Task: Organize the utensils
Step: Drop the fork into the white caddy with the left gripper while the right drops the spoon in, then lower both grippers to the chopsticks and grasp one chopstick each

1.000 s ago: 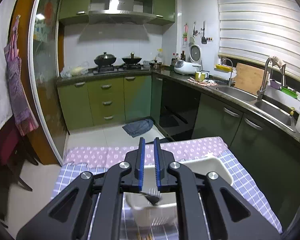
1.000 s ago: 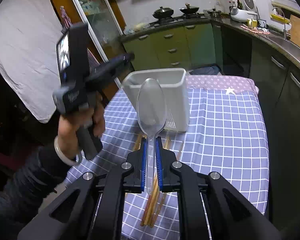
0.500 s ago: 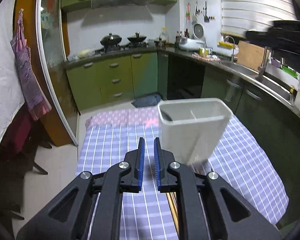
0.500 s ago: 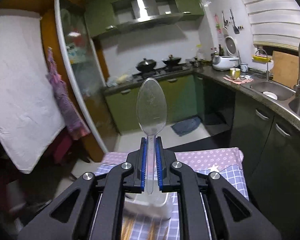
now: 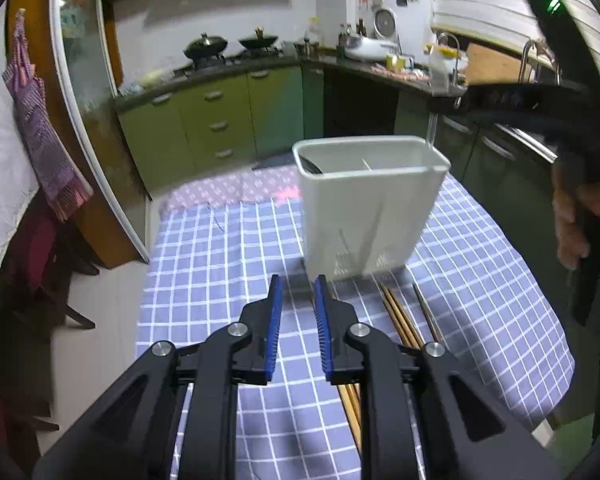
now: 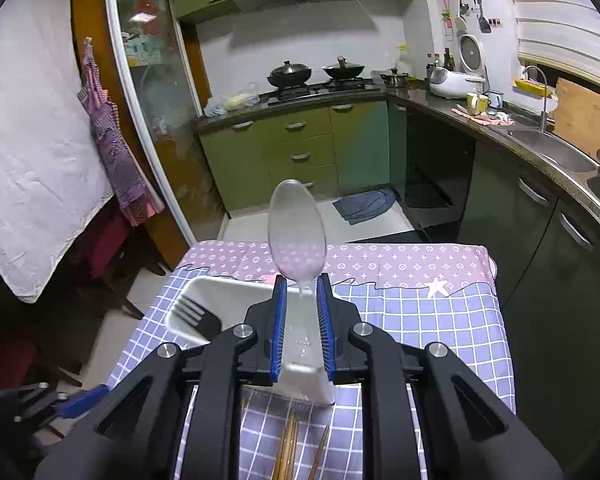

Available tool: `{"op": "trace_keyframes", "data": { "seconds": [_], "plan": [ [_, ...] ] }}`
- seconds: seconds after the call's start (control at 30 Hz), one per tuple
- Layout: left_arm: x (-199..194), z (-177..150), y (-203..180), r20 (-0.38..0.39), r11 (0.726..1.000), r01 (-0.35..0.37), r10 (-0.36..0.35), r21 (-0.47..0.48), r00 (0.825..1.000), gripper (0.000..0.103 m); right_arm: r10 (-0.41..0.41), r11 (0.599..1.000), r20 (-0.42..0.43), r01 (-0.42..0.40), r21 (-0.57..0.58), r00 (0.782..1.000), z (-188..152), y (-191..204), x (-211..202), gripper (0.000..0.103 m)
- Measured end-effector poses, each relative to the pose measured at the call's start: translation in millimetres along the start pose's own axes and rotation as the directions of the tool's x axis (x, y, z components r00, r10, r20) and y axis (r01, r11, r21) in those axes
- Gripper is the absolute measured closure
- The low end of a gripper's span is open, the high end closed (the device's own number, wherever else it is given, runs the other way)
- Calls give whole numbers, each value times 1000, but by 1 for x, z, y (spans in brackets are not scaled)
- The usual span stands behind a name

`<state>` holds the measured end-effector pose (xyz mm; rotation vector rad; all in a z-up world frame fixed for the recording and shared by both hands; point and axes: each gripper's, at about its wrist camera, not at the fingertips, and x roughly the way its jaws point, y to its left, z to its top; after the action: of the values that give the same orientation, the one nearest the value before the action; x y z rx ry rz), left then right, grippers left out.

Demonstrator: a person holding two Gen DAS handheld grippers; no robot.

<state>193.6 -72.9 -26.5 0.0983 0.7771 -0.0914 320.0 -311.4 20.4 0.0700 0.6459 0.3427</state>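
One clear spoon [image 6: 297,232] upright, bowl up, apparently pinched in right tool [image 6: 301,284]; left tool [image 5: 297,284] parted, empty.

Black left gripper [image 5: 296,292], blue ribbed fingers [image 5: 275,328], silver screws, bare-skinned hand [image 5: 572,216]

— Where does the left camera look from?

— Low behind its own gripper [image 5: 296,286], close over the checked tablecloth [image 5: 204,264], facing the stove [image 5: 228,54] wall, with the white holder [image 5: 370,216] near and seen from the side.

— And the right?

— Higher, behind its gripper [image 6: 302,292], tilted down into the same holder [image 6: 204,292] from above. Both share holder, cloth, the chopsticks [image 5: 396,314] and green cabinets [image 6: 296,148].
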Motion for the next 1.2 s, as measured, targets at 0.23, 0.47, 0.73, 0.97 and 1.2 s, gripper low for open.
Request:
{"op": "trace_keyframes", "data": {
  "seconds": [0.23, 0.47, 0.73, 0.97, 1.2],
  "plan": [
    [19, -8, -18, -90, 999, 2, 1, 39, 996, 78, 1, 1000, -10, -1, -28, 1000, -10, -1, -26, 82],
    [17, -16, -20, -115, 999, 10, -6, 34, 993, 78, -39, 999, -127, 34, -37, 991, 3, 6, 12, 82],
    [28, -14, -9, -157, 1000, 10, -8, 11, 988, 78, 10, 999, -95, -14, -38, 995, -19, 8, -27, 72],
    [82, -26, -7, -370, 996, 48, -71, -71, 926, 78, 14, 998, -134, -21, -53, 991, -70, -6, -63, 67],
    [118, -32, -16, -456, 995, 11, -54, -97, 888, 79, -29, 999, -260, 19, -39, 965, -123, -35, -42, 66]
  ]
}}
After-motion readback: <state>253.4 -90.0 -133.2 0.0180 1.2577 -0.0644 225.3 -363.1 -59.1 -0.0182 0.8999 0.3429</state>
